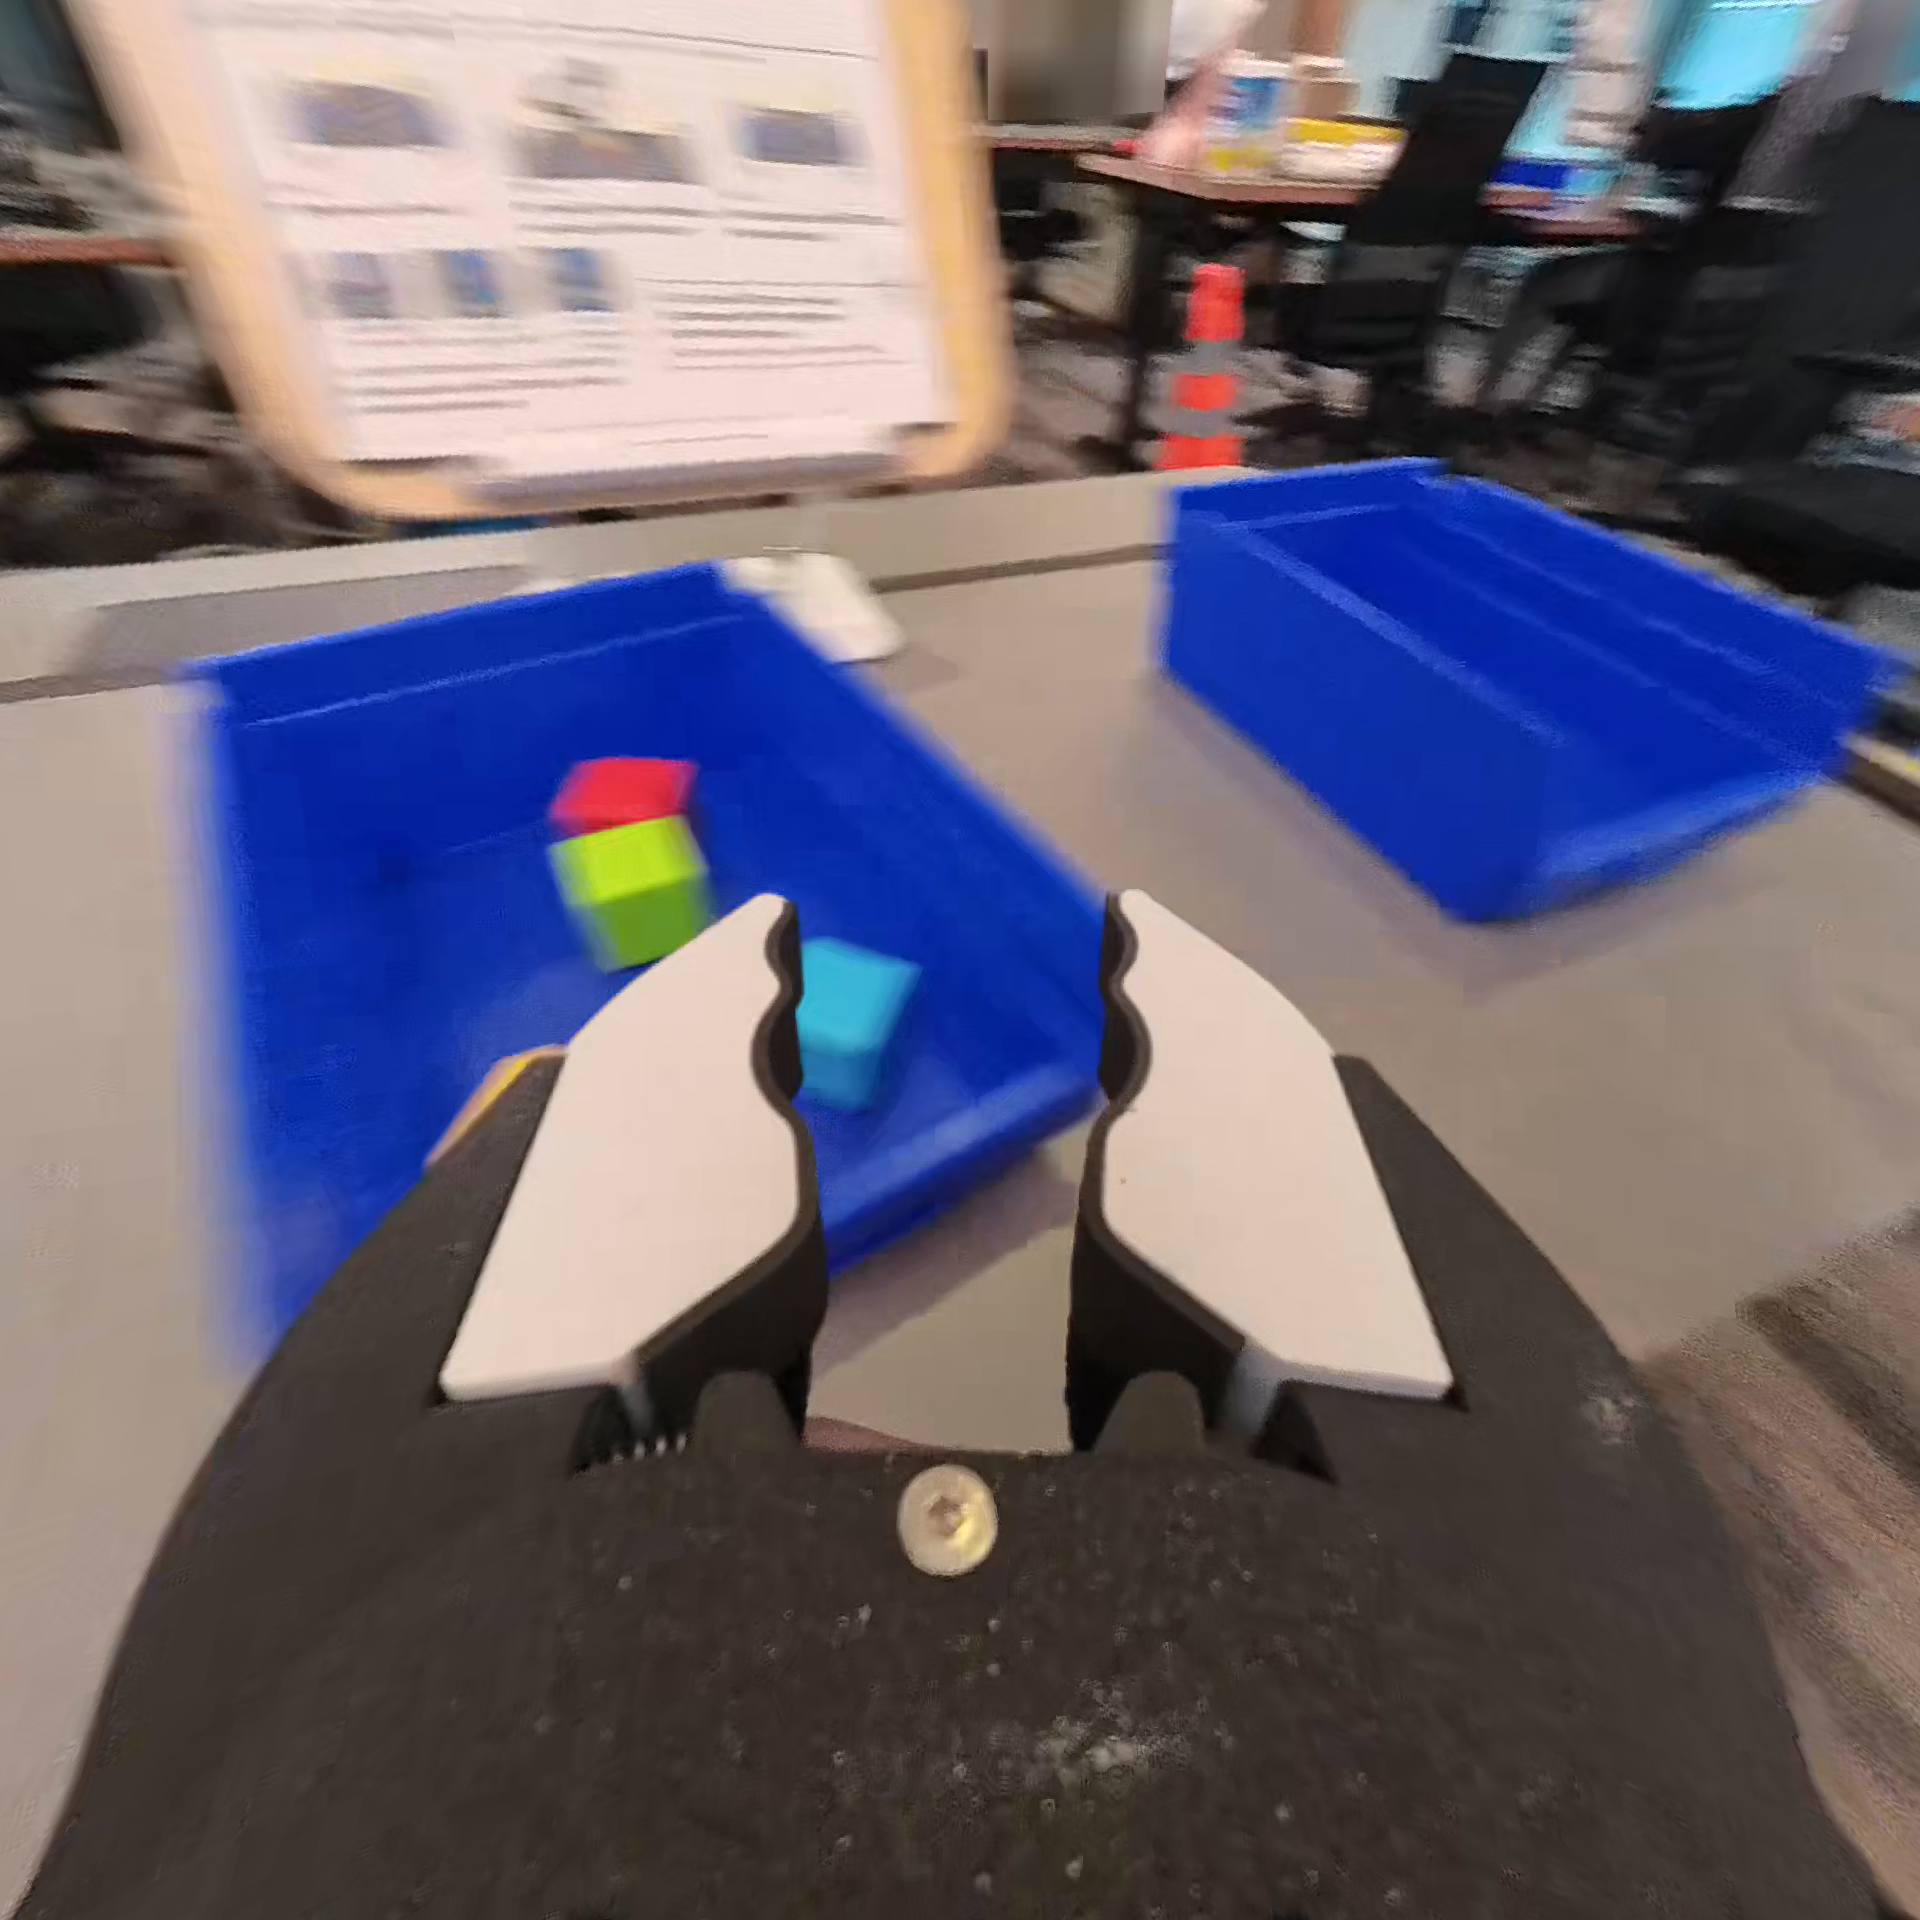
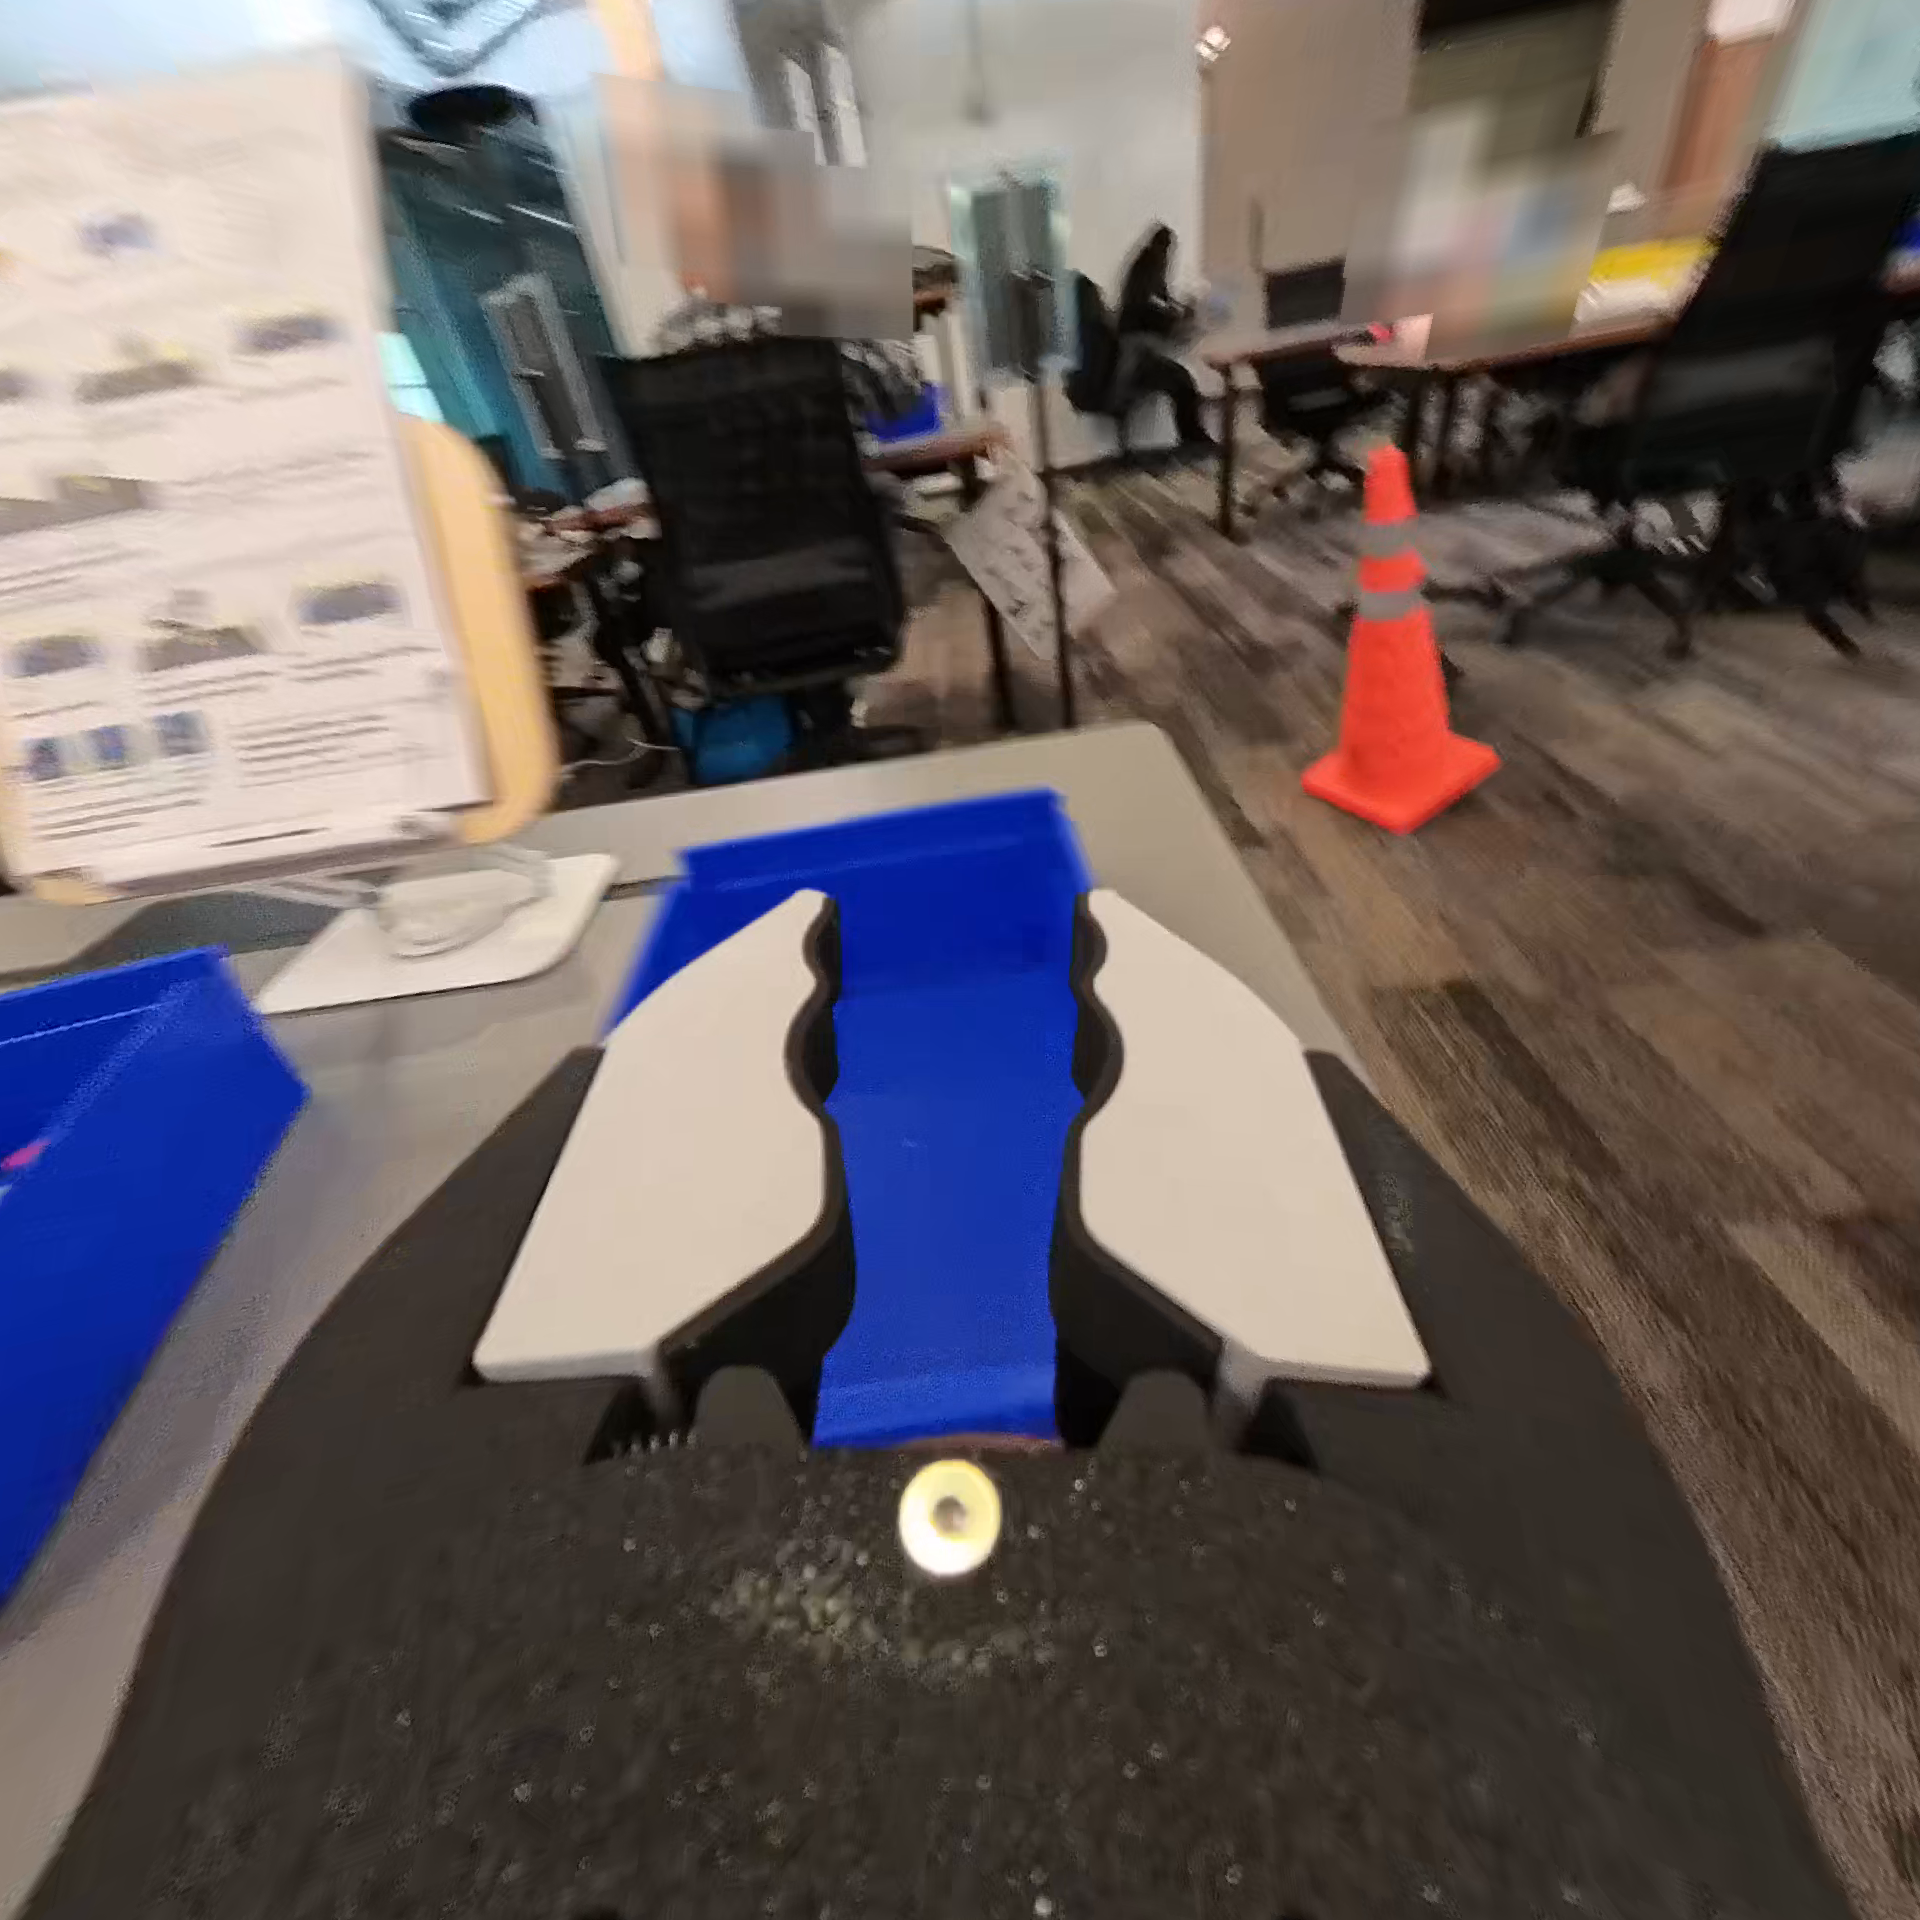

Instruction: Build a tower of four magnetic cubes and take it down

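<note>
Left wrist view: left gripper (image 1: 951,925) parted, empty; right gripper (image 2: 956,914) likewise.

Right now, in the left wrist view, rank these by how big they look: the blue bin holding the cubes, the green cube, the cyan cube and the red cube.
1. Blue bin, by far the largest.
2. Green cube.
3. Cyan cube, about equal to green; one jaw partly hides it, so their order is unsure.
4. Red cube, smallest in view, but farther back and partly behind green.
</note>
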A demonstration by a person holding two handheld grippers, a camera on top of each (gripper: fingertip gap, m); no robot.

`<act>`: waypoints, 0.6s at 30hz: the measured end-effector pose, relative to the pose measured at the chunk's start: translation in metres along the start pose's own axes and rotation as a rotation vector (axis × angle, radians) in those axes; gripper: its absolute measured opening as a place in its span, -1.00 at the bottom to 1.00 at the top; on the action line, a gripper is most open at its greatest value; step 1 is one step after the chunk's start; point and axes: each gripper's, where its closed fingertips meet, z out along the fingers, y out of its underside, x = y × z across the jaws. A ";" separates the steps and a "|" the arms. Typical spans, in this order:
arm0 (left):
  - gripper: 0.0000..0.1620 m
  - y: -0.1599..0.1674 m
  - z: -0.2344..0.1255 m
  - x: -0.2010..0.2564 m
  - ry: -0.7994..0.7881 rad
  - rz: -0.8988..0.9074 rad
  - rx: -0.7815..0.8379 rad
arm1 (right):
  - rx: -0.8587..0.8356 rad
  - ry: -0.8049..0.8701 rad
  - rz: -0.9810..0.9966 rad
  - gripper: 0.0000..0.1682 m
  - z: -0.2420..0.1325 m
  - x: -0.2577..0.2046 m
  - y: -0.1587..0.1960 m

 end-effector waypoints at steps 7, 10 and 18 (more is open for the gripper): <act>-0.22 0.055 -0.035 -0.153 -0.322 -0.135 -0.082 | -0.210 -0.627 -0.054 -0.43 -0.001 -0.286 0.062; -0.28 0.072 -0.009 -0.145 -0.277 -0.175 -0.116 | -0.374 -0.624 -0.088 -0.39 -0.001 -0.350 0.144; -0.93 0.082 0.005 -0.164 -0.349 -0.192 -0.129 | -0.503 -0.390 -0.124 -0.75 0.021 -0.362 0.214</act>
